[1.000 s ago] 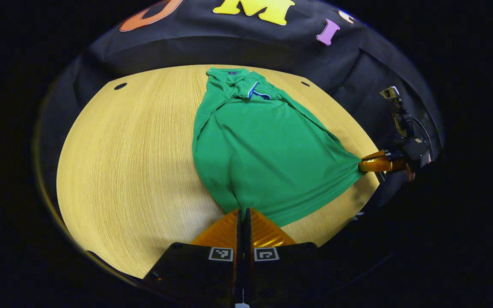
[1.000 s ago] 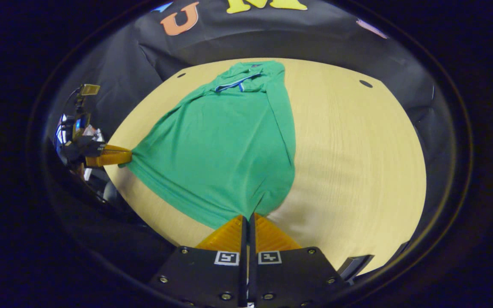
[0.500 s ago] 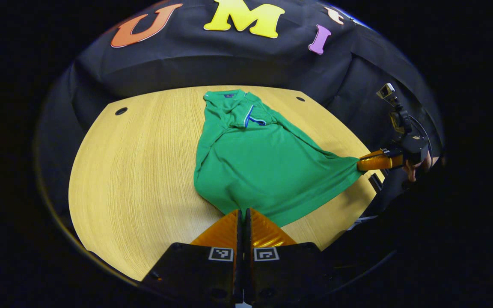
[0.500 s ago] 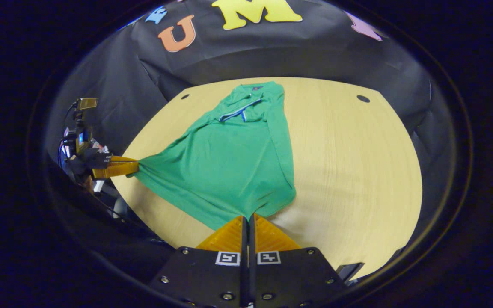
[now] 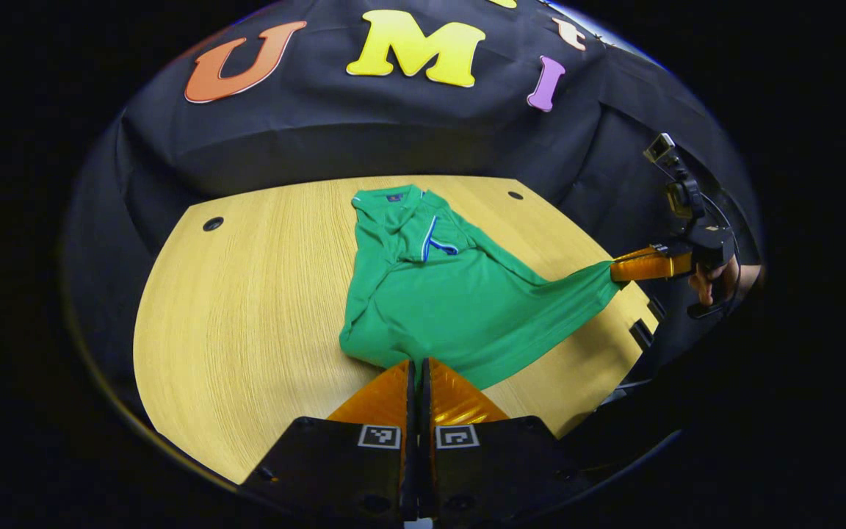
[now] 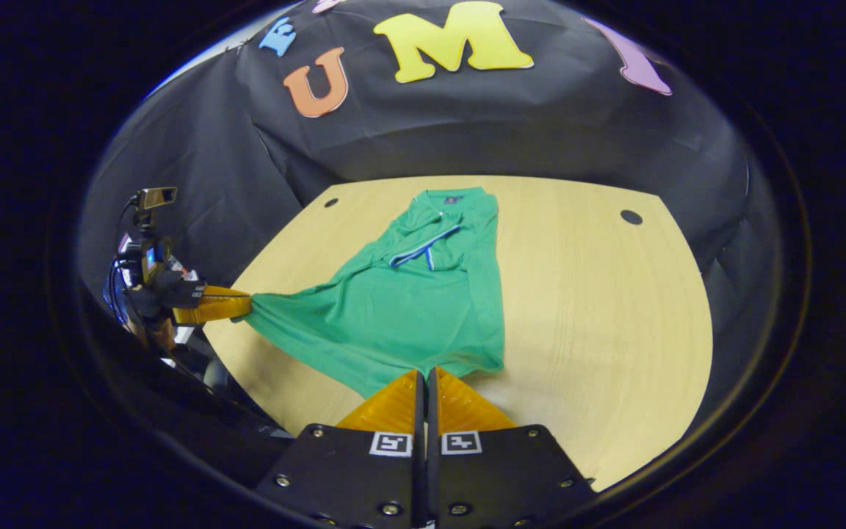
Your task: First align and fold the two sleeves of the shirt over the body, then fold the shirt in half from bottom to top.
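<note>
Left gripper view: at the bottom centre of the frame my left gripper (image 5: 416, 365) has its two fingers pressed together on the lower hem of the green shirt (image 5: 445, 294). The shirt lies in the middle of the frame on a pale wooden table (image 5: 247, 308), collar pointing to the upper part of the frame. At the right edge, my right gripper (image 5: 617, 270), with a hand (image 5: 717, 279) behind it, pinches the other hem corner, and the cloth stretches taut and raised off the table between the two.

Right gripper view: the right gripper (image 6: 424, 376) sits at the bottom centre, fingers closed together on the hem. The left gripper (image 6: 243, 307) appears at the left of the frame, also clamped on the fabric. Near the collar (image 6: 445, 200), in the upper middle, a blue-and-white edged sleeve (image 6: 423, 246) lies across the chest.

I judge the sleeve folds to be done, since the shirt body looks narrow with the sleeves lying over it. The bottom-to-top fold looks under way: both hem corners are gripped and lifted, but the hem has not yet reached the collar. What remains is carrying it there, laying it down and letting go.
</note>
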A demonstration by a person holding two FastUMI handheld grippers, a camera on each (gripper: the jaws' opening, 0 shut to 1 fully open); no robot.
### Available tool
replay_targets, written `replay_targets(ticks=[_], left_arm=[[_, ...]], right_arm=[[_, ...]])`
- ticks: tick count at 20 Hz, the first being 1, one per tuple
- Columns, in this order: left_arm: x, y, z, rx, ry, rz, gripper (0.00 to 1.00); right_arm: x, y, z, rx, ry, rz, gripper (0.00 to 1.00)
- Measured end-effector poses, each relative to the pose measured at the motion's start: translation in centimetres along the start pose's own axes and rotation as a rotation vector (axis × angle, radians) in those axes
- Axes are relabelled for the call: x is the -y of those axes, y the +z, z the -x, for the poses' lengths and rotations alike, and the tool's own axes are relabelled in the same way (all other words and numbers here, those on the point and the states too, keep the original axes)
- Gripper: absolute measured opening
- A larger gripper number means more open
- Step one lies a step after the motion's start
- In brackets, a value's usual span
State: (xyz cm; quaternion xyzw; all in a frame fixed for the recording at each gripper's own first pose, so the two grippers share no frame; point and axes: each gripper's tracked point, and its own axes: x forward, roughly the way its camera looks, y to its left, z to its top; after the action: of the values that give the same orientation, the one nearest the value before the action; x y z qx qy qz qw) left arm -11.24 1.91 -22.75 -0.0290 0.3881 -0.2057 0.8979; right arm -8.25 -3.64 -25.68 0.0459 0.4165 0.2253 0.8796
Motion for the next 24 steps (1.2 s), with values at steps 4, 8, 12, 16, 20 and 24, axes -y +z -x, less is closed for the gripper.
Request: replay_targets(ticks=[4, 8, 12, 16, 20, 24], left_arm=[[-0.4, 3.4, -0.1, 0.048, -0.008, -0.009, 0.04], [0.1, 6.9, -0.5, 0.097, -0.019, -0.040, 0.04], [-1.0, 10.9, -1.3, 0.145, -0.003, -0.039, 0.03], [-2.1, 15.6, -1.8, 0.211, 0.002, -0.041, 0.03], [-3.5, 20.3, -2.2, 0.266, 0.017, -0.027, 0.03], [-4.9, 23.3, -3.3, 0.276, 0.033, 0.003, 0.03]], right_arm=[[0.1, 3.1, 0.2, 0.046, 0.007, -0.001, 0.01], [0.0, 6.3, 0.0, 0.094, 0.011, -0.013, 0.01], [0.6, 9.2, -0.3, 0.125, 0.004, -0.003, 0.01], [1.5, 13.2, -0.5, 0.175, -0.006, -0.018, 0.01], [2.3, 17.6, -0.8, 0.221, -0.020, 0.020, 0.01], [2.9, 21.6, -1.7, 0.259, -0.018, 0.023, 0.00]])
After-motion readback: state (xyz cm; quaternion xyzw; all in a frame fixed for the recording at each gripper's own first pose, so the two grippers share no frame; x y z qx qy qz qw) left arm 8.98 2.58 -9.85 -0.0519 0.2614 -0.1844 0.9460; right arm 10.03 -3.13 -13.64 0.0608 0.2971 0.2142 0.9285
